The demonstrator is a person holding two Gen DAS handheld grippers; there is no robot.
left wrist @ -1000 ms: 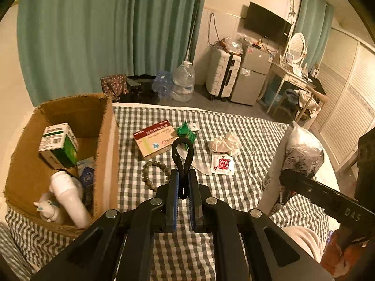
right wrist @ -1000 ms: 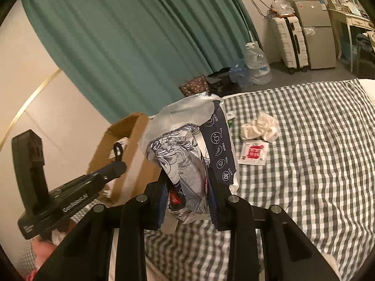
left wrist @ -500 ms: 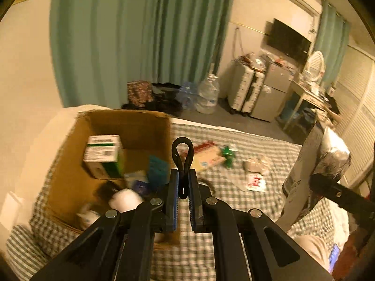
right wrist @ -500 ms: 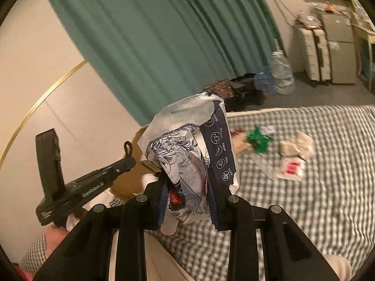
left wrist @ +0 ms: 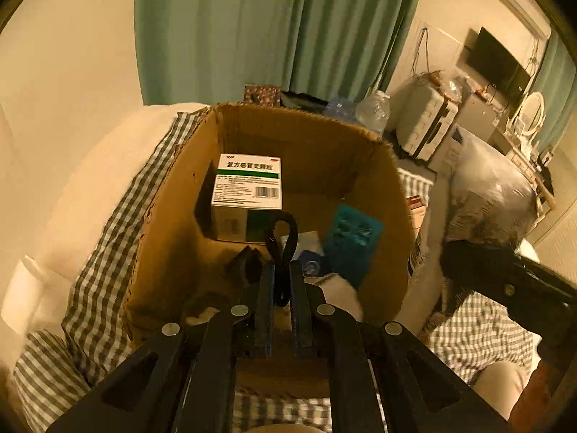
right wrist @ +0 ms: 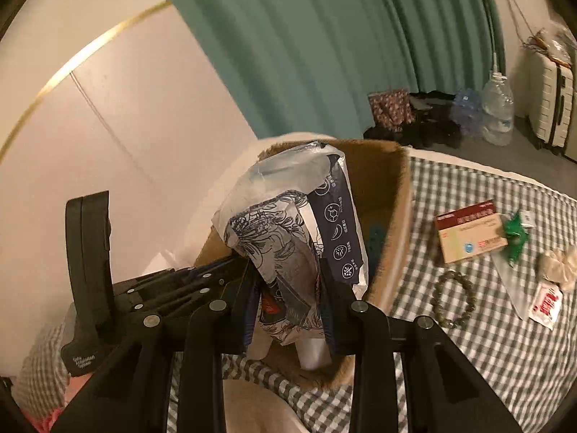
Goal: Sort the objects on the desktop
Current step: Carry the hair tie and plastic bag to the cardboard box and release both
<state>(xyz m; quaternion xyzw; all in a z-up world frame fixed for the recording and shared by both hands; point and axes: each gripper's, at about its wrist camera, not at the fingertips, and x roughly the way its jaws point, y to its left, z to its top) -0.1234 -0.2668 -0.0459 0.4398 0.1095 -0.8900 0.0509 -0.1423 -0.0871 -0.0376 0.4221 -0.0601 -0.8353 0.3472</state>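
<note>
Hair tie [left wrist: 280, 249] pinched between left jaws, over cardboard box [left wrist: 324, 137]

teal curtain [left wrist: 252, 25], white suitcase [left wrist: 423, 126], water jug [right wrist: 499, 108], wall television [left wrist: 494, 65]

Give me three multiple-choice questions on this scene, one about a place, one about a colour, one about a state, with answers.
1. Where is the bead bracelet?
A. in the cardboard box
B. on the checked bedspread
C. in the left gripper

2. What colour are the curtains?
A. teal
B. red
C. white

3. What is the right gripper doing?
A. open, empty
B. shut on the patterned packet
C. shut on the bracelet

Answers: B, it lies on the bedspread beside the cardboard box; A, teal folds behind the box; B, its fingers clamp the patterned packet.
</note>
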